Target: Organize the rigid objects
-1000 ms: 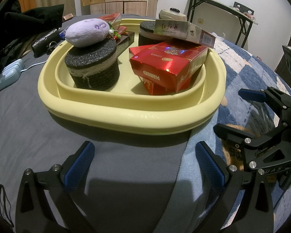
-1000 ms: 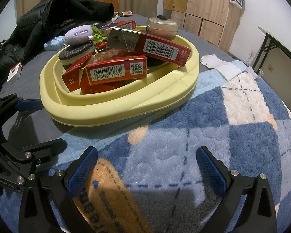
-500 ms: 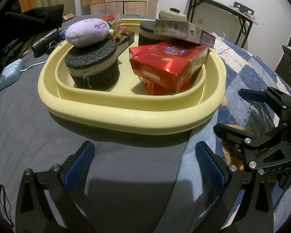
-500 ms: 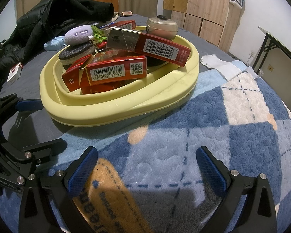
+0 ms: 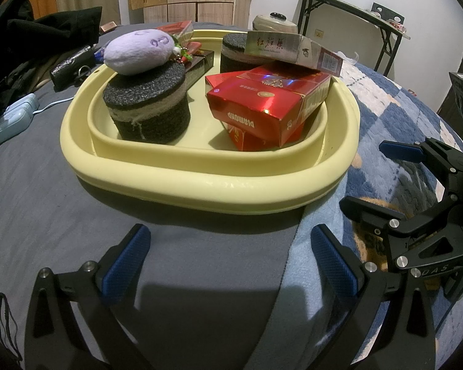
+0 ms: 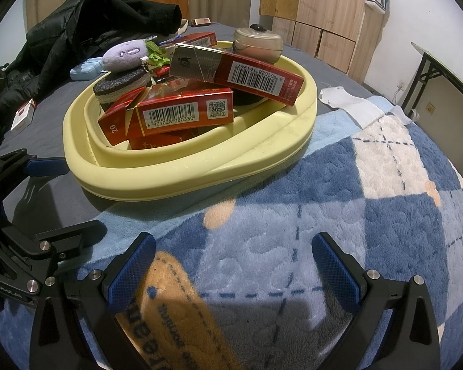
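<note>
Surface: bed (image 5: 40, 209) with grey sheet, blue checked blanket (image 6: 370, 215) on the right.
Tray: yellow tray (image 5: 200, 182) sits mid-bed, straddling sheet and blanket edge.
Contents: 2 black foam rounds, near one (image 5: 148, 108) carrying a purple plush (image 5: 139, 51); red boxes stacked right, top box (image 6: 240, 72) tilted over the far rim.
Left tongs (image 5: 228, 259): released, empty, near side of tray.
Right tongs (image 6: 231, 265): released, empty, over blanket.
Outside tray: small box (image 6: 23, 115) far left by black jacket (image 6: 86, 9).
Risk: nudging the stack likely slides the tilted box off; soft bedding could tip the tray.
</note>
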A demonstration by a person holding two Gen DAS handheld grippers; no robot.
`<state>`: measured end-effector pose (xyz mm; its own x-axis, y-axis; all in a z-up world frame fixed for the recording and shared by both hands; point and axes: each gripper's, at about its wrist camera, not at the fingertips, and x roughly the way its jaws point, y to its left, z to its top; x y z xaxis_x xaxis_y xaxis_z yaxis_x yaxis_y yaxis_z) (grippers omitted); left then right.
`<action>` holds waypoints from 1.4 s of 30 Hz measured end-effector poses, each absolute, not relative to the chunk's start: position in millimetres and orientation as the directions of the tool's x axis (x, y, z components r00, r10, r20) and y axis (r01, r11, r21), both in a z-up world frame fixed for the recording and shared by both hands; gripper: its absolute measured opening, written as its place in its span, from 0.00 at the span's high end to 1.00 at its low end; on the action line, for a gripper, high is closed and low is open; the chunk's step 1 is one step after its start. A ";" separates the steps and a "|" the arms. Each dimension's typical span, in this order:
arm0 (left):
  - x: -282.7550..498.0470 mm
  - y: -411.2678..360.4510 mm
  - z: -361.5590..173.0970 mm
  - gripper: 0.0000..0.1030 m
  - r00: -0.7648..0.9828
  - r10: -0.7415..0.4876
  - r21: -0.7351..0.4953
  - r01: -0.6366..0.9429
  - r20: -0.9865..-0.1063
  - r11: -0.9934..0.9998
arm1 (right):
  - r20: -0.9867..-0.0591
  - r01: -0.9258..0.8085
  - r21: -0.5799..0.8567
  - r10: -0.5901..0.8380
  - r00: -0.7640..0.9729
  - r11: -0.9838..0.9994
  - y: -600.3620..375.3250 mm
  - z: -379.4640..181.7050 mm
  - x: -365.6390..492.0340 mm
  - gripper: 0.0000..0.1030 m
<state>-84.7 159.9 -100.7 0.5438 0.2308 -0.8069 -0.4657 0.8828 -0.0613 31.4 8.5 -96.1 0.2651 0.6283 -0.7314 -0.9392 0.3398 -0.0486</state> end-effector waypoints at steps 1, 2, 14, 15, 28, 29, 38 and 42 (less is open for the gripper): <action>-84.7 159.9 -100.8 0.00 0.544 0.231 -0.062 -0.466 -0.807 0.883 | -0.731 -0.939 -0.049 0.628 0.265 0.340 8.5 -96.1 31.4 0.00; -84.6 159.8 -100.5 0.00 0.544 0.231 -0.062 -0.466 -0.807 0.883 | -0.731 -0.939 -0.048 0.628 0.265 0.340 8.5 -96.1 31.4 0.00; -85.4 163.0 -98.9 0.00 0.543 0.232 -0.060 -0.466 -0.807 0.883 | -0.731 -0.939 -0.049 0.628 0.266 0.340 8.5 -96.1 31.3 0.00; -85.0 162.4 -98.9 0.00 0.543 0.232 -0.059 -0.466 -0.807 0.883 | -0.731 -0.939 -0.048 0.628 0.265 0.340 8.5 -96.1 31.5 0.00; -85.4 162.2 -98.8 0.00 0.543 0.231 -0.061 -0.466 -0.807 0.883 | -0.731 -0.939 -0.049 0.628 0.265 0.340 8.6 -96.1 31.3 0.00; -85.3 162.0 -98.8 0.00 0.543 0.232 -0.060 -0.466 -0.807 0.883 | -0.731 -0.939 -0.049 0.628 0.265 0.340 8.5 -96.0 31.3 0.00; -82.1 161.5 -96.9 0.00 0.545 0.231 -0.061 -0.466 -0.806 0.883 | -0.732 -0.939 -0.048 0.628 0.265 0.340 8.6 -96.1 31.4 0.00; -82.0 161.5 -96.8 0.00 0.546 0.229 -0.065 -0.465 -0.806 0.883 | -0.731 -0.939 -0.048 0.628 0.265 0.340 8.6 -96.1 31.4 0.00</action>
<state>-82.0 161.5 -96.8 0.5456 0.2286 -0.8062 -0.4653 0.8828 -0.0646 31.4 8.6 -96.1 0.2651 0.6283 -0.7314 -0.9392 0.3399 -0.0484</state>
